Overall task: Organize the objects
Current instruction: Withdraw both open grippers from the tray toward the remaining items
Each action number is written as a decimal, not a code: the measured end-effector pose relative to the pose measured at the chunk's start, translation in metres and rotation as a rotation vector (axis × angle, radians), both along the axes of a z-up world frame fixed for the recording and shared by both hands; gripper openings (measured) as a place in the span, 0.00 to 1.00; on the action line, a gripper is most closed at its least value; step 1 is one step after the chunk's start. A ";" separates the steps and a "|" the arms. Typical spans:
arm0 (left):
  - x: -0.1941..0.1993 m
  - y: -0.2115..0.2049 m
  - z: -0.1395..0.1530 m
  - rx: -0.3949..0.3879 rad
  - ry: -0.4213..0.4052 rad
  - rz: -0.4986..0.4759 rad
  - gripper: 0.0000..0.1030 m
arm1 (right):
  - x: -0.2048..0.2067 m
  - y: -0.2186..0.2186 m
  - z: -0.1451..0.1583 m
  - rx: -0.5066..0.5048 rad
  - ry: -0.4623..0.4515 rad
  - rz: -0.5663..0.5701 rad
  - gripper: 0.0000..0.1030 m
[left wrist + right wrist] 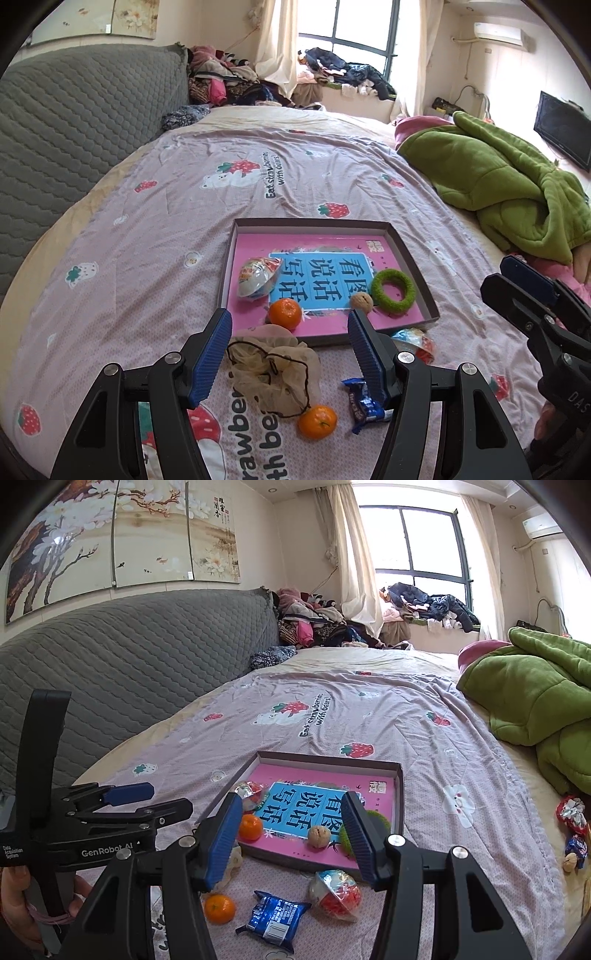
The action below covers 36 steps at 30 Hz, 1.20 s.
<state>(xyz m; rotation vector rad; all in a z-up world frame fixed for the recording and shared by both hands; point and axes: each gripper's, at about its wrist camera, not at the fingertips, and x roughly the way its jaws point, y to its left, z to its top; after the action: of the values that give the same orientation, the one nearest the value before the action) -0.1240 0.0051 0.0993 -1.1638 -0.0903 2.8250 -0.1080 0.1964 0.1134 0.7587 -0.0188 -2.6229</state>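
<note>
1. Grippers both wide open, empty: left gripper point(290, 354) above the mesh pouch point(273, 373), right gripper point(288, 836) above the box's near edge.
2. Nearest on the bedspread point(147, 229), short of the box: orange point(317, 421), blue packet point(273, 915) just beside it, wrapped ball point(335, 893) at the box's near right corner.
3. Farther on, shallow box point(410, 240) with a pink book point(332, 247) flat inside.
4. On the book, along the near edge: second orange point(284, 313), walnut point(362, 302), green ring point(393, 288).
5. Toward the box's left edge: foil bowl point(258, 277), tilted.
6. Off at the bed's right edge: green blanket point(498, 177); small snacks point(574, 827) near it.
</note>
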 end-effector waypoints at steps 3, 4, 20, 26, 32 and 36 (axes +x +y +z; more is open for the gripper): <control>0.005 0.002 0.001 -0.004 0.002 -0.008 0.65 | 0.004 0.002 0.000 -0.007 0.003 0.004 0.60; 0.007 0.002 0.002 -0.002 0.003 -0.009 0.65 | 0.005 0.002 0.000 -0.007 0.001 0.004 0.60; 0.030 0.004 -0.002 0.006 0.003 -0.029 0.65 | 0.020 0.009 -0.002 -0.025 -0.006 -0.001 0.60; 0.035 0.006 -0.004 0.003 0.002 -0.036 0.65 | 0.026 0.010 -0.003 -0.030 -0.007 0.001 0.60; 0.038 0.008 -0.009 -0.006 -0.013 -0.036 0.65 | 0.032 0.011 -0.007 -0.032 -0.016 -0.002 0.60; 0.040 0.007 -0.014 -0.010 -0.025 -0.039 0.65 | 0.035 0.008 -0.012 -0.028 -0.026 0.002 0.60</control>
<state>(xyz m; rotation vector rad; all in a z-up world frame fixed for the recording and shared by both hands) -0.0844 0.0124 0.0855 -1.1891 -0.0553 2.7813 -0.0731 0.2048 0.1015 0.7829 -0.0622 -2.6052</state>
